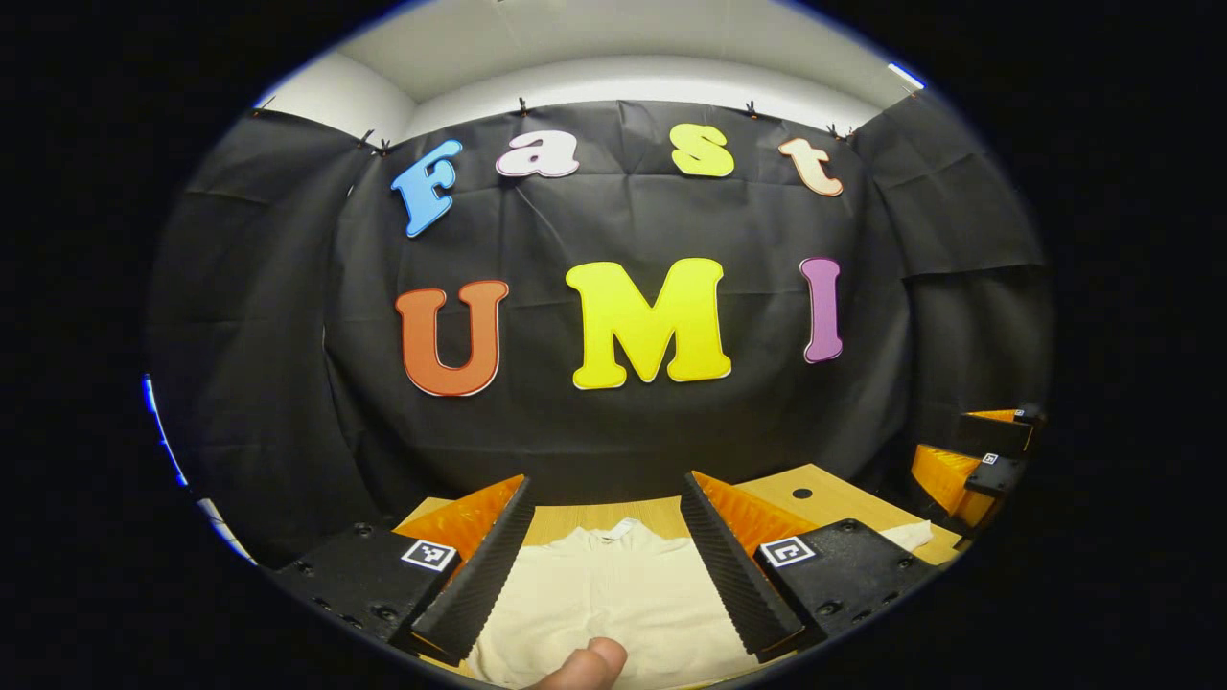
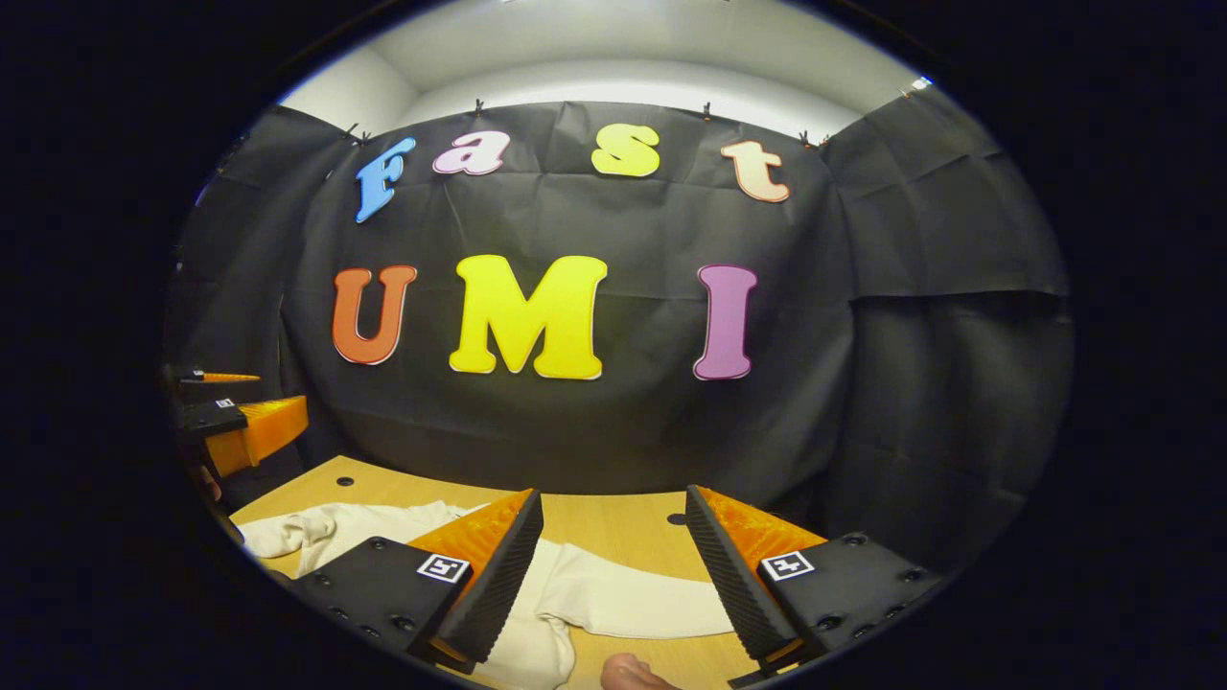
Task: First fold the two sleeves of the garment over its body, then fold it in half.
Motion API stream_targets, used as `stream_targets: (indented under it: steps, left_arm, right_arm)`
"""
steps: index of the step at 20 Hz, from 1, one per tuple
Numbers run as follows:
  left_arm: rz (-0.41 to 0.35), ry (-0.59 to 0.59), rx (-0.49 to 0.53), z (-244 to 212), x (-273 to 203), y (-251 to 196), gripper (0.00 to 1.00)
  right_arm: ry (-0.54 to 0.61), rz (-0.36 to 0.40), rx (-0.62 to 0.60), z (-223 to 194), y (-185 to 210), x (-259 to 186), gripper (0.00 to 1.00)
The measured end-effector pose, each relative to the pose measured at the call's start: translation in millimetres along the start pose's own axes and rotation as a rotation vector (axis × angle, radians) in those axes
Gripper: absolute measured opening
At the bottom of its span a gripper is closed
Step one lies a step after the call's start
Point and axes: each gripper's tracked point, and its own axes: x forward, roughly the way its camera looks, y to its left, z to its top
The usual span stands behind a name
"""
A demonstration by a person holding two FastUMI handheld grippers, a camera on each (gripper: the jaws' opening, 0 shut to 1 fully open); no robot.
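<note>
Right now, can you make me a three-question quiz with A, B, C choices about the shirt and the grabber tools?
1. Where does the garment lie?
A. on the wooden table
B. on the floor
C. hung on the wall

2. What colour is the garment?
A. red
B. cream
C. blue

3. How are the left tool and right tool set?
A. both open, holding nothing
B. both shut on the garment
C. one open, one shut on a sleeve

Answers:
1. A: in both views the cloth rests flat on the wooden top.
2. B: it is a pale cream all over.
3. A: each tool's fingers stand wide apart above the cloth, with nothing pinched between them.
</note>
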Motion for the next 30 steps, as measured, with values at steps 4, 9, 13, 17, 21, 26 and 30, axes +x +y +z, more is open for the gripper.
stream_targets:
  steps: [4, 9, 13, 17, 21, 26, 30]
  left_arm:
    - [0.008, 0.030, 0.010, -7, 1, -13, 0.99]
    - [0.047, 0.061, 0.038, -13, 6, -30, 0.99]
    - [0.093, 0.096, 0.062, -22, 6, -45, 0.99]
    - [0.143, 0.128, 0.064, -29, 1, -58, 0.99]
    - [0.210, 0.174, 0.077, -40, -8, -63, 0.99]
    - [0.258, 0.187, 0.088, -41, -17, -44, 0.99]
    - [0.283, 0.219, 0.060, -49, -19, -21, 0.99]
  right_arm:
    - [0.054, -0.081, 0.046, -27, -56, 27, 0.94]
    - [0.182, -0.197, 0.076, -94, -143, 63, 0.94]
    - [0.343, -0.278, 0.097, -180, -221, 83, 0.94]
    - [0.509, -0.362, 0.155, -261, -280, 94, 0.93]
    - [0.704, -0.327, 0.195, -316, -280, 119, 0.96]
    - [0.889, -0.376, 0.332, -348, -281, 119, 0.93]
    - [0.987, -0.420, 0.363, -357, -279, 116, 0.92]
